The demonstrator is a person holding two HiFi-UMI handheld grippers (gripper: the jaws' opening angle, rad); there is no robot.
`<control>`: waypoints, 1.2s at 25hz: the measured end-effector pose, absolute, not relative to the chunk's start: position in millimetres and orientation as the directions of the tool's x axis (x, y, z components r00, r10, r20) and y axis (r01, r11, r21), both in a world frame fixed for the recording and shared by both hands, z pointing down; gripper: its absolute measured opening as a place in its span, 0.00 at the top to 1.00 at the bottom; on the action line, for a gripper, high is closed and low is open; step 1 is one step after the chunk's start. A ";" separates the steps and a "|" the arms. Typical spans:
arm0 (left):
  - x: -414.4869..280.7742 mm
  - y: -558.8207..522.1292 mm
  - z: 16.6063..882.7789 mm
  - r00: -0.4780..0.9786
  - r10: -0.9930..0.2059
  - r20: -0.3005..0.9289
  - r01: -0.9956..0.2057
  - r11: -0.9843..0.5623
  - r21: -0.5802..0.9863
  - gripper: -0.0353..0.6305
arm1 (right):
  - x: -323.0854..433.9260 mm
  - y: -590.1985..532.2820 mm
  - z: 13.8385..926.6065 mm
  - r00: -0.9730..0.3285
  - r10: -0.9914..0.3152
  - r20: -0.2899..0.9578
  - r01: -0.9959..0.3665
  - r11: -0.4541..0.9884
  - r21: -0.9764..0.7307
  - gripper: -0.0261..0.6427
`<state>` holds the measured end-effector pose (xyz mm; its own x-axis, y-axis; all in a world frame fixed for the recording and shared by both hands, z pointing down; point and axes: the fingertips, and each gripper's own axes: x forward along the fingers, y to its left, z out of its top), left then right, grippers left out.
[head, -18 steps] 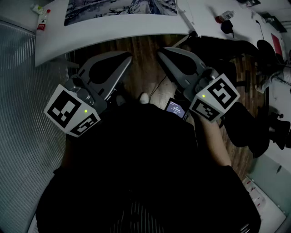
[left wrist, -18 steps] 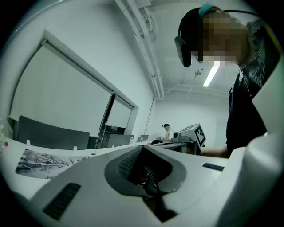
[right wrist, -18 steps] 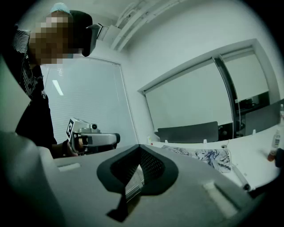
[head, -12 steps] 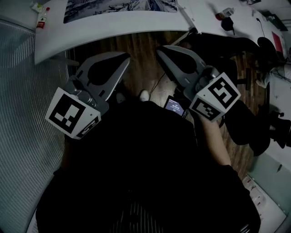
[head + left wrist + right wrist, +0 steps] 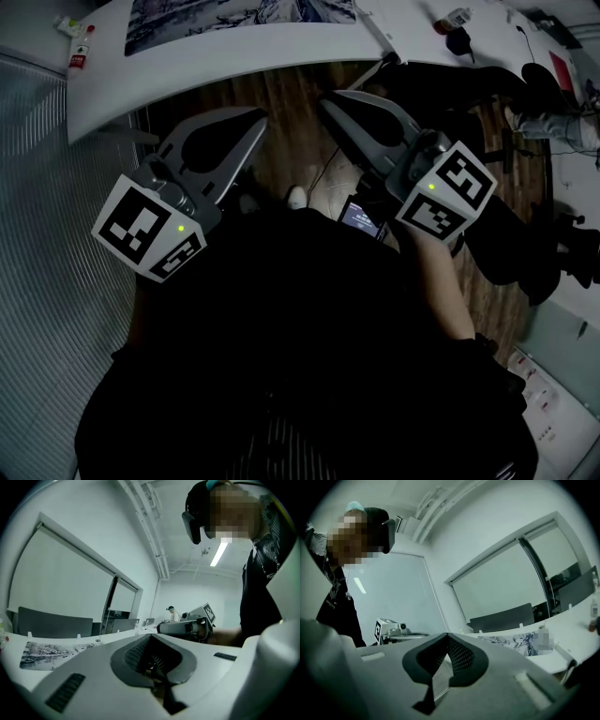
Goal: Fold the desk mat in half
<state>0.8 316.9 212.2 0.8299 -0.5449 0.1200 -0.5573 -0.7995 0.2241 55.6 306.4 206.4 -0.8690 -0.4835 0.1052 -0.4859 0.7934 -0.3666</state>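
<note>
Holding the left gripper [image 5: 259,114] and right gripper [image 5: 330,97] before the white bench [image 5: 234,58], fingers pressed together and empty, the person [image 5: 300,356] faces the printed desk mat [image 5: 234,13] lying flat on it.

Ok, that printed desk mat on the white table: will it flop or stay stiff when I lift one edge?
Probably floppy: the desk mat looks thin and lies dead flat on the table. Likely light, so one lifted edge may drag the rest. Its flush edge could be hard to pinch.
</note>
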 end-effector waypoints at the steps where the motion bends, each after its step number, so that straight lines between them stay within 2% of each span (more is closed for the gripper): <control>1: -1.4 316.6 211.6 0.833 -0.542 0.114 -0.553 -0.803 0.221 0.94 | 54.2 306.4 206.4 -0.867 -0.487 0.106 -0.490 0.791 -0.367 0.95; 6: -12.7 313.7 210.9 0.846 -0.527 0.082 -0.530 -0.818 0.223 0.94 | 42.0 308.7 207.0 -0.860 -0.502 0.093 -0.495 0.776 -0.391 0.95; 14: -38.8 310.4 210.1 0.857 -0.511 0.061 -0.511 -0.833 0.213 0.94 | 15.3 301.0 203.7 -0.850 -0.516 0.105 -0.519 0.785 -0.338 0.96; 21: -58.0 306.4 213.8 0.854 -0.516 0.058 -0.516 -0.828 0.219 0.94 | -3.1 292.2 215.2 -0.859 -0.501 0.106 -0.501 0.778 -0.379 0.95; 27: -62.6 276.9 217.7 0.829 -0.554 0.073 -0.554 -0.799 0.235 0.94 | -4.6 261.3 200.7 -0.877 -0.475 0.076 -0.469 0.810 -0.351 0.96; 30: -60.1 257.6 217.9 0.811 -0.580 0.074 -0.579 -0.780 0.237 0.94 | -3.4 242.7 201.4 -0.891 -0.441 0.105 -0.451 0.841 -0.299 0.96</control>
